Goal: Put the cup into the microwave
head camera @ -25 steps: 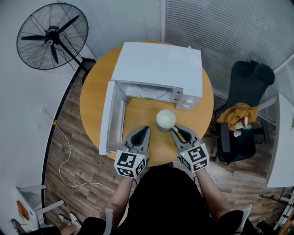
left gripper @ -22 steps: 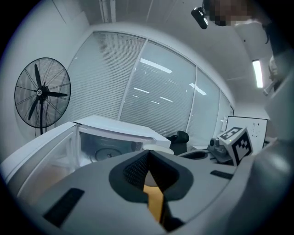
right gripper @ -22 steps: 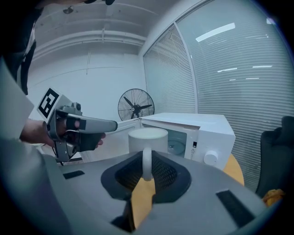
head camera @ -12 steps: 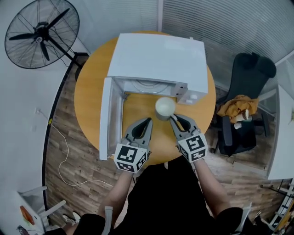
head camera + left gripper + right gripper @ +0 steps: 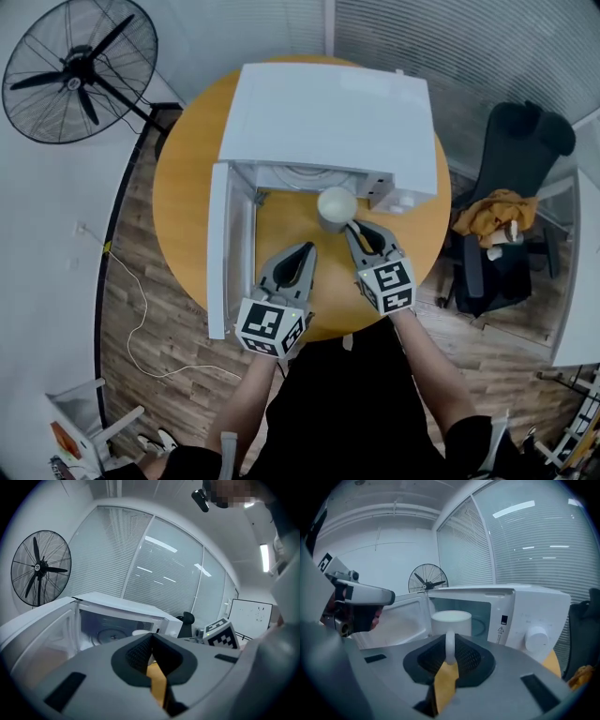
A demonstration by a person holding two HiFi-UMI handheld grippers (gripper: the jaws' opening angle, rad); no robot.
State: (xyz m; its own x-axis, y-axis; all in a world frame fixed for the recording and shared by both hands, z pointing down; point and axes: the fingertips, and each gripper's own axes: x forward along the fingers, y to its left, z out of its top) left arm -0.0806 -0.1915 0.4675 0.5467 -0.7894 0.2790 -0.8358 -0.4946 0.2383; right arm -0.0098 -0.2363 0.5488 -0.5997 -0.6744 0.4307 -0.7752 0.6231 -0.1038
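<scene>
The right hand-held gripper (image 5: 450,645) is clamped on the cup (image 5: 337,203), with the handle pinched between its jaws. The cup is upright over the worktop (image 5: 183,197), just in front of the open cavity of the microwave (image 5: 328,117). The door (image 5: 217,248) stands open on the left. The left hand-held gripper (image 5: 151,638) is empty, with its jaws together.

White cup (image 5: 337,202), white microwave (image 5: 328,112), orange-brown table (image 5: 187,197), black fan (image 5: 80,70), mustard cloth (image 5: 495,214) on black chair (image 5: 525,141).
</scene>
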